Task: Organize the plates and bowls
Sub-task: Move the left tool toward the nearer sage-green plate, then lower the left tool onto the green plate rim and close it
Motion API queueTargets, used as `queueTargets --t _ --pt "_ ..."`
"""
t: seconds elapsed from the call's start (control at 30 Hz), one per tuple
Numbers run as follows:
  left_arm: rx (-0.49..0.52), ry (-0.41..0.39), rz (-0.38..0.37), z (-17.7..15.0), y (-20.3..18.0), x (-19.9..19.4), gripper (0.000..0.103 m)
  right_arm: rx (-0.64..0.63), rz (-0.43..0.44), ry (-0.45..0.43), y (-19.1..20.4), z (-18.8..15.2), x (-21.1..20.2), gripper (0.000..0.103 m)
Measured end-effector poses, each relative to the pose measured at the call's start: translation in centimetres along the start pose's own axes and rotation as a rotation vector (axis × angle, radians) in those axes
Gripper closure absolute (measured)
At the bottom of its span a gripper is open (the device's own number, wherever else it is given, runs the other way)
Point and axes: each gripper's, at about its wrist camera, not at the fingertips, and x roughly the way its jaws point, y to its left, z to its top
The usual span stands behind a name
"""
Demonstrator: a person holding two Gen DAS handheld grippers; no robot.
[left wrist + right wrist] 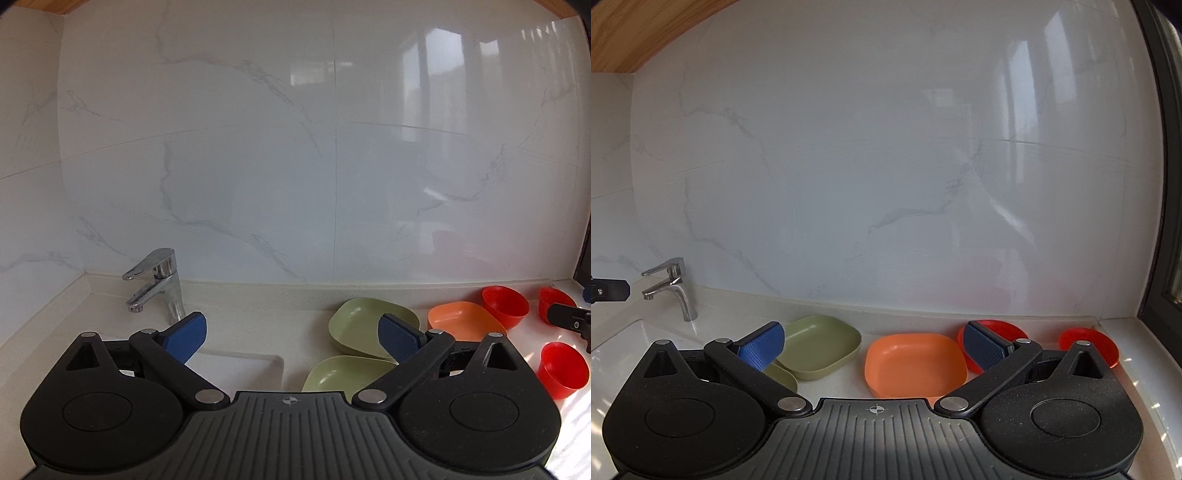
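Two green plates lie on the pale counter, one farther back (364, 325) (820, 345) and one nearer (343, 373) (783, 376). An orange plate (467, 319) (914, 363) sits to their right. Three red bowls stand at the right: (504, 306), (554, 301), (561, 369); two of them (993, 332) (1087, 345) show in the right wrist view. My left gripper (293, 336) hovers open above the counter beside the green plates. My right gripper (873, 345) is open over the orange plate. Neither holds anything.
A chrome faucet (157, 286) (670, 286) stands at the back left over a white sink (240, 367) (624, 343). A marble backsplash rises behind the counter. A dark window frame (1161, 184) borders the right. The other gripper's tip (570, 321) (609, 290) pokes in at each view's edge.
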Motion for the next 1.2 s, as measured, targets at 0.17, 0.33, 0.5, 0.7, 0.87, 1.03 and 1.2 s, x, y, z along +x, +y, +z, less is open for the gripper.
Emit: queueTargets --t 0.17,0.33,0.5,0.7,0.87,1.03,1.2 --pt "0.028 0.035 -0.088 -1.5 0.7 3.4 0.006 0.005 -0.020 0.053 1.7 -1.2 2.5 0.001" --pt "0.079 0.044 -0.143 -2.7 0.9 5.9 0.008 0.007 -0.038 0.106 3.3 -2.5 4.7 0.006" --pt "0.071 0.096 -0.214 -2.9 1.9 8.6 0.015 0.029 -0.050 0.153 4.1 -3.4 6.8 0.014" --pt "0.093 0.150 -0.240 -3.8 1.9 10.9 0.024 0.058 -0.062 0.196 4.4 -4.2 8.1 0.024" --pt "0.081 0.186 -0.263 -4.6 2.1 12.3 0.031 0.079 -0.060 0.235 3.8 -5.1 8.8 0.034" --pt "0.058 0.216 -0.258 -5.3 2.5 13.0 0.042 0.097 -0.060 0.262 3.5 -5.9 8.9 0.047" --pt "0.045 0.230 -0.259 -5.6 2.2 13.2 0.051 0.086 -0.072 0.263 3.1 -6.2 9.3 0.061"
